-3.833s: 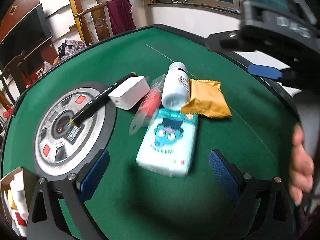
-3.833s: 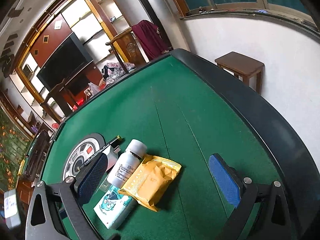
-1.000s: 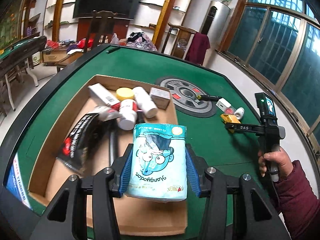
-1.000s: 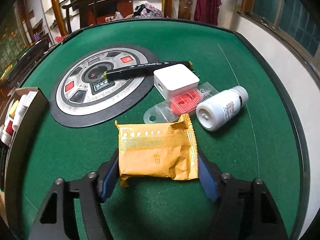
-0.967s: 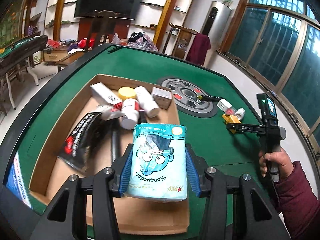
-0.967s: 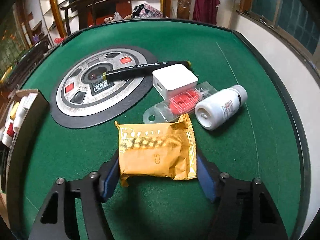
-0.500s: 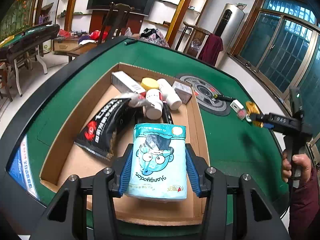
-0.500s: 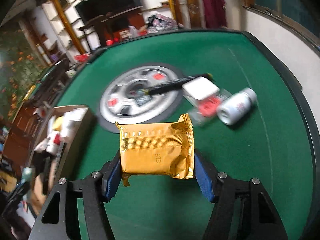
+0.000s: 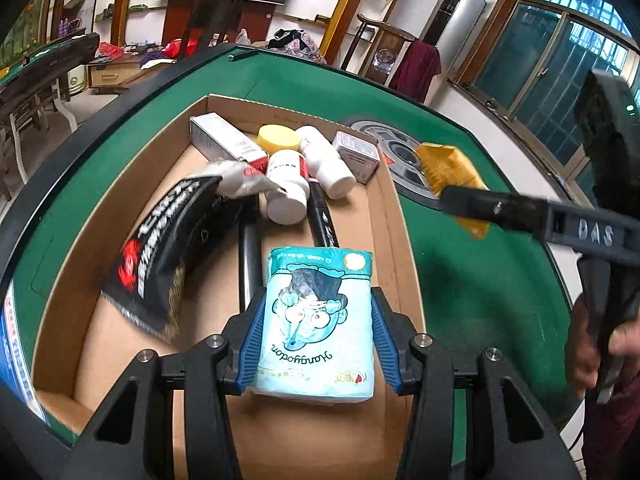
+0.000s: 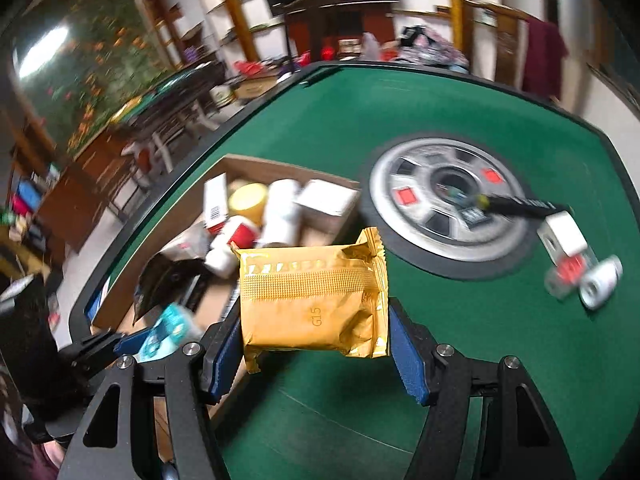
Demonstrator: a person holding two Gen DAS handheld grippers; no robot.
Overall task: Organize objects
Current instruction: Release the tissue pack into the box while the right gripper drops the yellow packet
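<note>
A: What takes up most of the view?

B: The green bench (image 9: 460,264) with its dark rim. On it lies an open cardboard box (image 9: 400,216), and beside the box a round grey-and-black disc (image 10: 448,204) is set into the felt.

A: What is inside the box?

B: A black snack bag (image 9: 168,248) with red print lies along its left side. At the far end are a long white carton (image 9: 228,142), a yellow lid (image 9: 278,138), two white bottles (image 9: 328,162) on their sides and a small grey carton (image 9: 358,154), all crowded together. A dark marker (image 9: 322,220) lies between the bottles and the near end.

A: And the grippers?

B: The left gripper (image 9: 316,338) is clenched on a pale blue tissue pack (image 9: 316,320), held over the near part of the box. The right gripper (image 10: 314,352) grasps an orange foil packet (image 10: 316,300) above the felt, near the box's right wall; a hand (image 9: 600,348) holds its handle.

A: Anything left out on the felt?

B: Past the disc: a black pen (image 10: 520,202) lying across its edge, a white adapter (image 10: 562,234), a clear packet with a red item (image 10: 570,272) and a small white bottle (image 10: 602,282), close together and blurred.
</note>
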